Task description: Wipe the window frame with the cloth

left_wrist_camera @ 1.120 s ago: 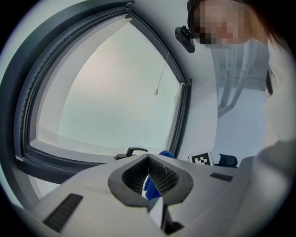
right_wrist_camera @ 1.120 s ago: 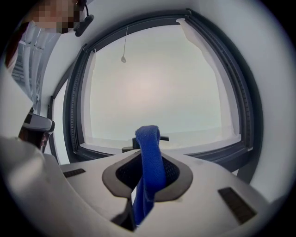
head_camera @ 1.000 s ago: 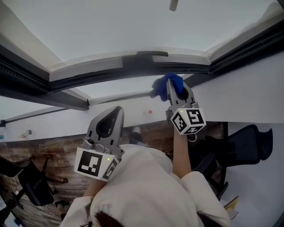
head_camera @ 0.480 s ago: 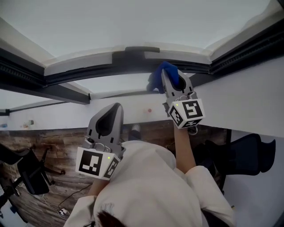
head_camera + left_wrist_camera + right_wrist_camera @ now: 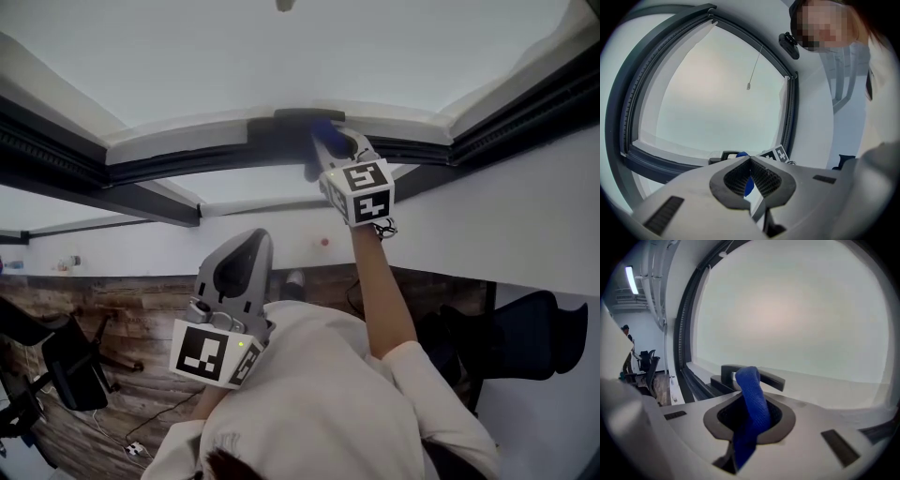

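Btm ctr of head view: person's white top [image 5: 309, 403], closest thing to cam. Just above it, left of ctr, L gripper [image 5: 251, 242] sits low, well apart from the window, jaws together w/ tips meeting. L gripper view agrees: L gripper [image 5: 750, 159] tips closed on each other, nothing clamped. The bit of blue above the tips and thru the slot behind them is the cloth [image 5: 742, 154] farther off, w/ the R gripper's marker cube beside it.

A bare forearm [image 5: 380, 281] runs up from the top to R gripper [image 5: 330, 148], upper ctr of head view, marker cube facing cam. Its jaws are clamped on the blue cloth [image 5: 322, 130]. In R gripper view, R gripper [image 5: 751, 405] pads squeeze the cloth [image 5: 751, 380]. It rises as a folded strip past the tips, and its tail hangs toward btm of frame.

Cloth's far end sits at the dark handle [image 5: 771, 378] on the lower rail of the window frame [image 5: 178, 161]. Looks pressed there, but actual contact can't be told. In head view the handle [image 5: 300, 115] shows top ctr, cloth right under it.

Beyond: pale glass pane [image 5: 797, 310] fills most of R gripper view. A pull cord [image 5: 748, 86] hangs in front of it, upper ctr of L gripper view. Lower left and lower right of head view: wood floor [image 5: 103, 309] and a dark chair [image 5: 539, 328].
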The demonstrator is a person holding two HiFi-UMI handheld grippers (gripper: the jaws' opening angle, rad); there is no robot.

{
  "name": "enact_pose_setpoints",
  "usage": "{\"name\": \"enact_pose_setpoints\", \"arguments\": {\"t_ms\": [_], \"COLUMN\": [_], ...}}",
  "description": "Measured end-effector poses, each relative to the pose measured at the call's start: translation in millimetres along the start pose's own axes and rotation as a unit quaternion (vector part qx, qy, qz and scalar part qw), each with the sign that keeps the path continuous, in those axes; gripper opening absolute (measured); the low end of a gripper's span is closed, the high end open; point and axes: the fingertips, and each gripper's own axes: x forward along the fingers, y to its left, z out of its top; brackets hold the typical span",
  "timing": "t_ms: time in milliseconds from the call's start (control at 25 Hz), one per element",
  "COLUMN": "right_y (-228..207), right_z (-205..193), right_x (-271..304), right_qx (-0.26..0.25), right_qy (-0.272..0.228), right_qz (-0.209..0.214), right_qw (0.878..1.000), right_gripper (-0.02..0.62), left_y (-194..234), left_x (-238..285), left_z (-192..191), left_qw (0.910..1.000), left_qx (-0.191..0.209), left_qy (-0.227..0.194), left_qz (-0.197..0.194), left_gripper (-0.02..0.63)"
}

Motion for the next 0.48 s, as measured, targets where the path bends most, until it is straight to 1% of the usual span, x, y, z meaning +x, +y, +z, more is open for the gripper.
{"name": "enact_pose_setpoints", "arguments": {"t_ms": [80, 200, 360, 480], "right_y": [-10, -14, -21, -36], "right_z": [1, 0, -3, -9], "right_x": [3, 4, 0, -8], "right_qx": [0.010, 0.015, 0.010, 0.020], "right_qy": [0.010, 0.021, 0.017, 0.015], "right_qz": [-0.010, -0.009, -0.023, -0.040], "right_qw": [1.000, 1.000, 1.000, 0.999], "right_gripper": [0.055, 0.055, 0.057, 0.055], "left_y": [3, 7, 9, 9], "left_x": [-2, -4, -6, -6], "left_z": [1, 4, 6, 6], "left_qw": [1.0000, 1.0000, 0.9999, 0.9999], "left_qx": [0.000, 0.001, 0.002, 0.003], "left_qy": [-0.001, -0.004, -0.009, -0.009], "left_qz": [0.003, 0.006, 0.008, 0.007], "left_gripper": [0.009, 0.009, 0.009, 0.009]}}
